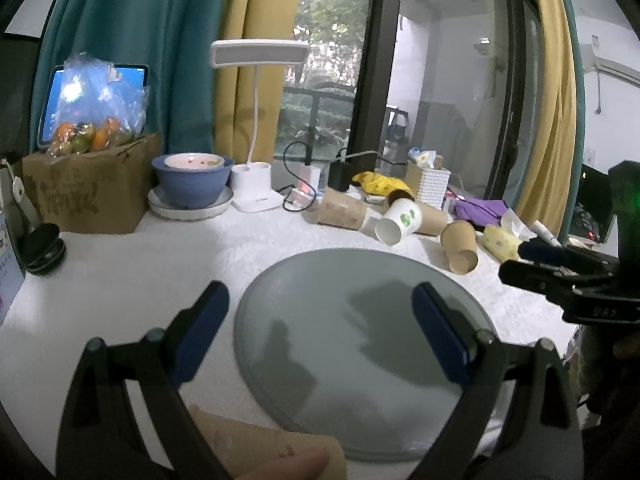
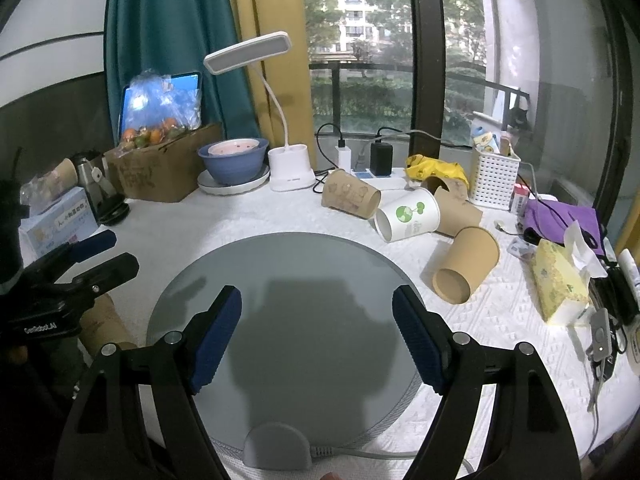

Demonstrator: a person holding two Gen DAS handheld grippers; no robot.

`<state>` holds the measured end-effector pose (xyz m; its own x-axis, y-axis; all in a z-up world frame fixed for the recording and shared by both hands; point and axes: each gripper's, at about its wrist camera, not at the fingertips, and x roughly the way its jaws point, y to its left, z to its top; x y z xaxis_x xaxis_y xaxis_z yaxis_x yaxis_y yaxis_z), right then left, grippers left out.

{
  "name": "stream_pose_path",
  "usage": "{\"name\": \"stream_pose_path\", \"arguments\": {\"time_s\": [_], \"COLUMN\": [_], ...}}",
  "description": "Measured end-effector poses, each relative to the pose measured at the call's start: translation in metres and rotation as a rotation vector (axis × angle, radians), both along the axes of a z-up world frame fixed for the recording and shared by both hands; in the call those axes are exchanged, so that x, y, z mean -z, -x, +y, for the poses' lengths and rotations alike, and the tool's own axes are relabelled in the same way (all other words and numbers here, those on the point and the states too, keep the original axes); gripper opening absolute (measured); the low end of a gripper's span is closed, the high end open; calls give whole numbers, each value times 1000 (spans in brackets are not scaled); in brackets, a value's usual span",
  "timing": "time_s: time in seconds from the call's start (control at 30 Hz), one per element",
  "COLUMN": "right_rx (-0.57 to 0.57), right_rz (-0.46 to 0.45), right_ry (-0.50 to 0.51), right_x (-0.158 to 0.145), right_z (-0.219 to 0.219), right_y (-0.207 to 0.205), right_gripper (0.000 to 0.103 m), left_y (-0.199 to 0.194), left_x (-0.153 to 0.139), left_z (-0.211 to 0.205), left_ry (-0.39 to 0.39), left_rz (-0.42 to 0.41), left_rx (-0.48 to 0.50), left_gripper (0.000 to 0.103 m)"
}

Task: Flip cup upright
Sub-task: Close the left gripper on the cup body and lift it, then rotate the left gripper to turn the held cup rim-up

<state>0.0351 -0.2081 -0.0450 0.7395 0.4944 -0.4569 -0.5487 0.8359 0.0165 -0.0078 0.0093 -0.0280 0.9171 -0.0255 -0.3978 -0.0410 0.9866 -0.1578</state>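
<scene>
Several paper cups lie on their sides behind a round grey mat (image 2: 288, 280): a white cup with a green print (image 2: 408, 216), a plain brown cup (image 2: 466, 270) at the right, and printed brown cups (image 2: 350, 194) behind. The same white cup (image 1: 400, 220) and brown cup (image 1: 460, 246) show in the left wrist view. My right gripper (image 2: 316, 336) is open and empty above the mat. My left gripper (image 1: 320, 336) is open and empty above the mat (image 1: 360, 344). Another brown cup (image 1: 256, 444) lies under the left gripper; it also shows in the right wrist view (image 2: 102, 326).
A blue bowl on a plate (image 2: 234, 162), a white desk lamp (image 2: 290, 172), a cardboard box with fruit (image 2: 160, 160), chargers and cables (image 2: 380, 158), a white basket (image 2: 494, 178), a yellow tissue pack (image 2: 558, 284) and purple cloth (image 2: 560, 216) ring the white tablecloth.
</scene>
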Motion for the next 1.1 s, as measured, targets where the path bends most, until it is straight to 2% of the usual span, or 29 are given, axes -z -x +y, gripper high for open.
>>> {"name": "stream_pose_path", "arguments": {"time_s": [0.33,0.53,0.77,0.83,0.97,1.1], "right_rx": [-1,-13,-82,-109,-175,-246], "right_rz": [-1,-3,13,19,37,52], "right_ry": [-2,-11,-33,-42,-35,-34], "right_x": [0,-4,-6,-5,-1,3], "right_z": [-1,1,7,10,21,26], "right_y": [0,0,-9,-12,-25,-33], "right_gripper": [81,81,81,81,81,81], "left_y": [3,15,30,34,33,35], "left_x": [-7,-21,-24,-21,-4,9], "left_z": [-7,-6,-5,-2,3,4], "left_ry": [-21,-16,3,36,121,150], "left_rz": [-10,-11,78,110,230,322], "left_rx": [12,-19,-120,-171,-277,-382], "left_gripper": [94,94,94,94,94,94]}}
